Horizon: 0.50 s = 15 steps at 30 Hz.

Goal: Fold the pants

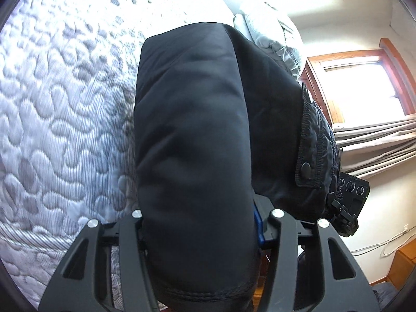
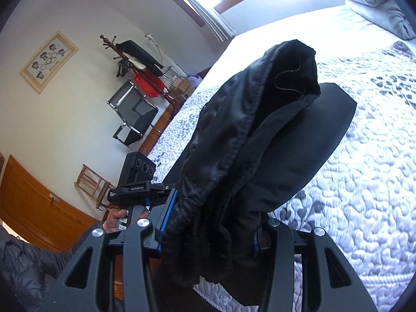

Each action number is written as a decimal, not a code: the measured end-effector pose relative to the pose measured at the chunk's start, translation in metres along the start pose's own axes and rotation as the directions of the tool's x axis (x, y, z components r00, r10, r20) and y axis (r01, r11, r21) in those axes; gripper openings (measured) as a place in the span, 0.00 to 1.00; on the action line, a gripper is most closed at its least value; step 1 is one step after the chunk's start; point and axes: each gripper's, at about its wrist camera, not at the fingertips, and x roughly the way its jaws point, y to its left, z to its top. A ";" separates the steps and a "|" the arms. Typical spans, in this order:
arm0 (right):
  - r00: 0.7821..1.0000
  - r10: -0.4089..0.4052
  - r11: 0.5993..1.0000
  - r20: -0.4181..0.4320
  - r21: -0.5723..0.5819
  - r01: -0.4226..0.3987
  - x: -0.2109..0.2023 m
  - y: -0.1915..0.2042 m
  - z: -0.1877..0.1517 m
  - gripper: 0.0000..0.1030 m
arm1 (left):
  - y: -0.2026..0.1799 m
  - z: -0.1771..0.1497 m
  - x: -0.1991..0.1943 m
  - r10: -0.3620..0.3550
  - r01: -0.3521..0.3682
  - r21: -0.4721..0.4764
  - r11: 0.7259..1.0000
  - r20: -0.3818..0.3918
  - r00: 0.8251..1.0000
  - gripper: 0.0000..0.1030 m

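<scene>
A quilted bed [image 1: 65, 130] lies beneath, a pillow [image 1: 273, 28] beyond. Black pants [image 1: 192, 143], bunched and thick, hang above it, clamped in the left tongs [image 1: 200, 236] and right tongs [image 2: 208, 244].

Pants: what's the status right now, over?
Left claw gripping pants. Right claw gripping pants too. Held above quilted bed. Nothing blocking.

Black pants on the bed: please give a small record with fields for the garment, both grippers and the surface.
garment: black padded fabric pants, lifted over the bed
left gripper: shut on the pants, at a smooth hemmed end
right gripper: shut on the pants, at a gathered edge
surface: bed with grey-white quilted cover
also seen: grey pillow
</scene>
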 end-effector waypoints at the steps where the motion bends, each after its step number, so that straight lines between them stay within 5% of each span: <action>1: 1.000 0.002 1.000 0.001 -0.004 -0.002 0.000 0.000 0.001 0.45 | -0.002 0.004 -0.001 0.003 -0.003 0.003 1.000 0.005 1.000 0.48; 15: 0.999 0.034 0.999 -0.021 0.024 -0.033 0.032 -0.026 0.046 0.45 | -0.004 0.054 0.006 0.064 -0.064 0.002 0.998 0.020 0.998 0.51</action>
